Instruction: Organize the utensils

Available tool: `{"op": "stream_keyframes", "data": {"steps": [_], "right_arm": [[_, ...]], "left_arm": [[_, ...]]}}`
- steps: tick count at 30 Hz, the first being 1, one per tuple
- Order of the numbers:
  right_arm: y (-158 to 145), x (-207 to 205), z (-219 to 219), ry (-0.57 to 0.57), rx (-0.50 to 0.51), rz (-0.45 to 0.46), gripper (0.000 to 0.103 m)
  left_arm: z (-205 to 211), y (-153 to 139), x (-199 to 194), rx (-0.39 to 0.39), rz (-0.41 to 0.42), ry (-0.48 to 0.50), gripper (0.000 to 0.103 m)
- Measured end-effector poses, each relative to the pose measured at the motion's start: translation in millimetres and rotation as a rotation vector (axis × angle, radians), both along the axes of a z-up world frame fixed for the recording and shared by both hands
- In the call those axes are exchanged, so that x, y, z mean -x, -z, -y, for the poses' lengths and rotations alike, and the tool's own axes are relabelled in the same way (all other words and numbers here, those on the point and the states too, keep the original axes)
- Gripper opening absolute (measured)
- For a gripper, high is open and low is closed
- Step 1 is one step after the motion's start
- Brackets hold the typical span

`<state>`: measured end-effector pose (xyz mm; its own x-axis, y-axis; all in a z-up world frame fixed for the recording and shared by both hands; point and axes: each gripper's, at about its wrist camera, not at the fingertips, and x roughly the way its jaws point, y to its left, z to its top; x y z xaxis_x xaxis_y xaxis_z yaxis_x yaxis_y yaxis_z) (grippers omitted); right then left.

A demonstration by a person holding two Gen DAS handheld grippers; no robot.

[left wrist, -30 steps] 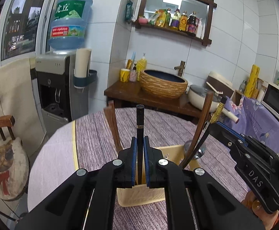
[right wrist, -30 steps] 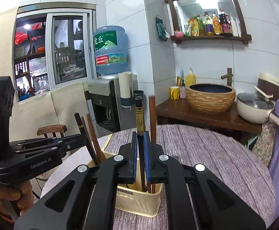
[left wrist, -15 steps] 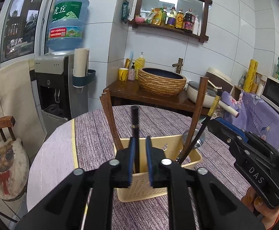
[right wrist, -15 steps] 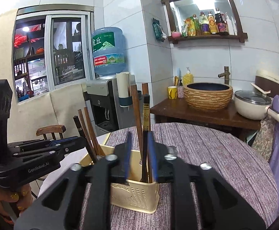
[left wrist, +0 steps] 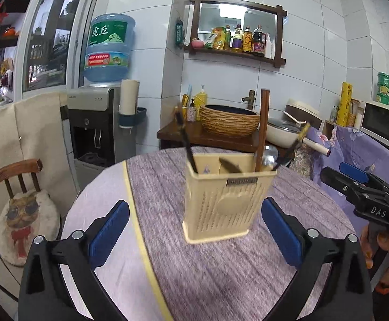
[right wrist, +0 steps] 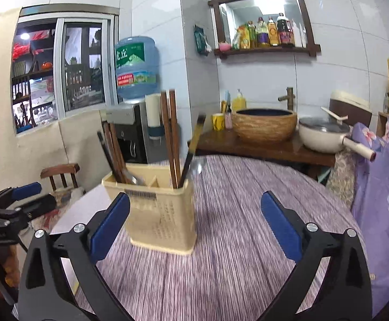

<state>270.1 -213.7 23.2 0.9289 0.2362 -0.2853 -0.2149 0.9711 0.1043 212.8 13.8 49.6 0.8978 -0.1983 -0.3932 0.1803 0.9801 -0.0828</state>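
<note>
With both the left tongs (left wrist: 194,223) and right tongs (right wrist: 194,220) spread wide and empty, chopsticks (right wrist: 171,136) stand in the holder (left wrist: 226,198) on the bench (left wrist: 221,267); placement appears done, next requiring inspection for stray utensils.

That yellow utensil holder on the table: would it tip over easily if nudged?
Probably. The utensil holder is tall, narrow, thin perforated plastic, likely light. Long chopsticks rise well above its rim, adding top weight. The woven tablecloth may grip its base.

A home kitchen, white-tiled walls, water dispenser (left wrist: 100,123), condiment shelf (left wrist: 237,42), woven basin (right wrist: 264,125) under a tap, microwave (left wrist: 381,123), cloth-covered round table (right wrist: 248,227).
</note>
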Motion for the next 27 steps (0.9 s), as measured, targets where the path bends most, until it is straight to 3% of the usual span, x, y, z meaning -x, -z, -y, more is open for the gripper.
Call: {"op": "stream_keyframes", "data": {"steps": [5,12,17,24,27], "right_arm": [[38,41,-8,-0.048,0.003,-0.055,0.097],[75,102,-28,-0.096,0.02,-0.065,0.097],[75,145,-31,-0.118,-0.012,-0.006,0.097],[57,201,-31,-0.137,-0.001,0.134,0.097],[52,216,-31,-0.139,0.002,0.168,0.097]], "left_arm": [[-15,27,44,0.011,-0.016,-0.03,0.098],[-11,49,96,0.011,-0.021,-0.025,0.098],[-6,55,134,-0.015,0.027,-0.048,0.098],[-14,46,168,0.045,0.131,-0.061,0.098],[-12,45,174,0.032,0.154,-0.059,0.098]]}}
